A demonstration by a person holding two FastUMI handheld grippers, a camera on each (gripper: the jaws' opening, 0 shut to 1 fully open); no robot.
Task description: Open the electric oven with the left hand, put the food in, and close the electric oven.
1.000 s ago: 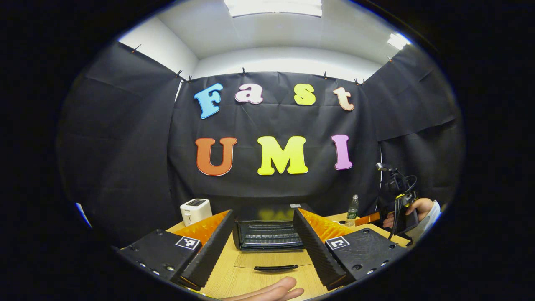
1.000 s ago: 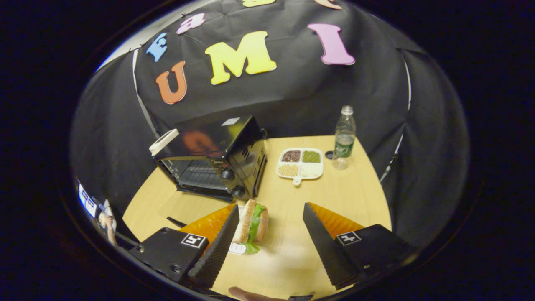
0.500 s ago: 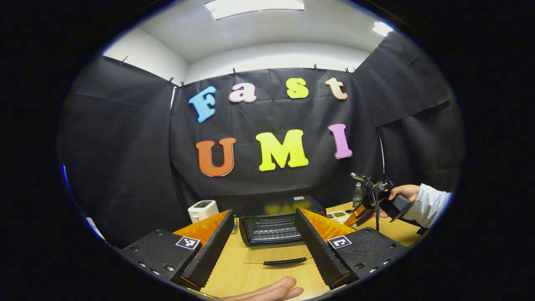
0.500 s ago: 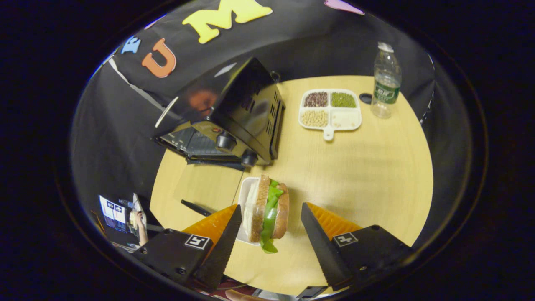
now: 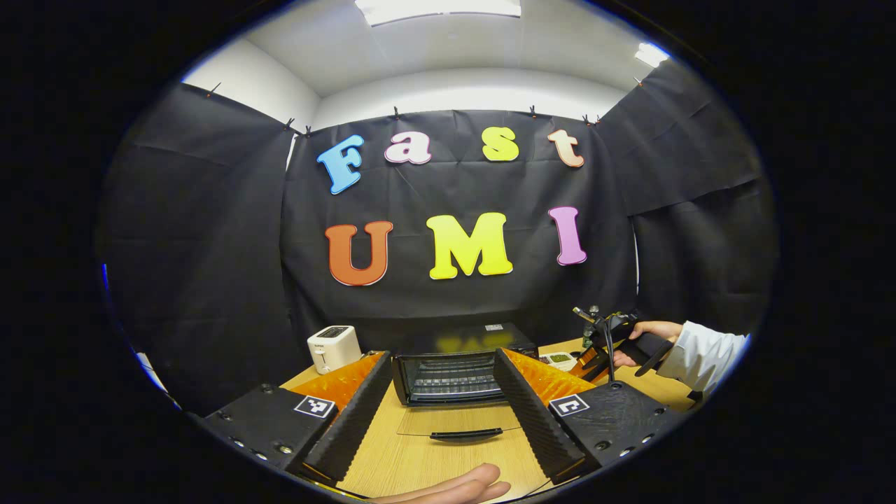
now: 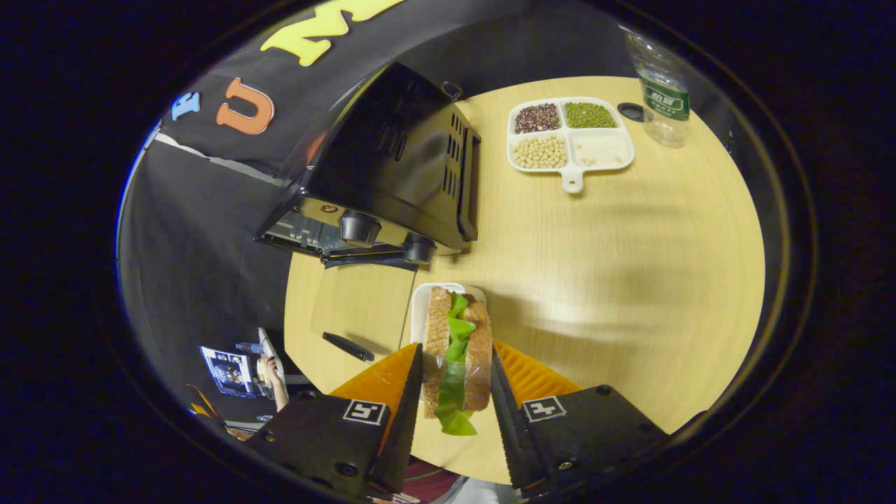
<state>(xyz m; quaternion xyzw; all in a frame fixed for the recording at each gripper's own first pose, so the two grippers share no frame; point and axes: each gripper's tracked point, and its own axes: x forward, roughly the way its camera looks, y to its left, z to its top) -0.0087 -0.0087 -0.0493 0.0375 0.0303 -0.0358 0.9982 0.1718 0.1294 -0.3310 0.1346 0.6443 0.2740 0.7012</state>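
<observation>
The sandwich (image 6: 458, 350) stands on edge over its white plate (image 6: 424, 308) just before the open electric oven (image 6: 392, 168), pinched between the right gripper (image 6: 456, 392) fingers, so a loose squeeze could shed lettuce or snag the lowered glass door (image 5: 458, 423), while the left gripper (image 5: 441, 406) idles wide.

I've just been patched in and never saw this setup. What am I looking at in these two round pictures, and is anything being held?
No robot arm here: a person holds a two-finger claw in each hand, with a camera on each. The left gripper view looks along the open left claw at the oven, door down on the table, a toaster to its left. The right gripper view looks down at the right claw, fingers against both sides of a sandwich over a white plate. Farther off stand a snack tray and a water bottle.
</observation>
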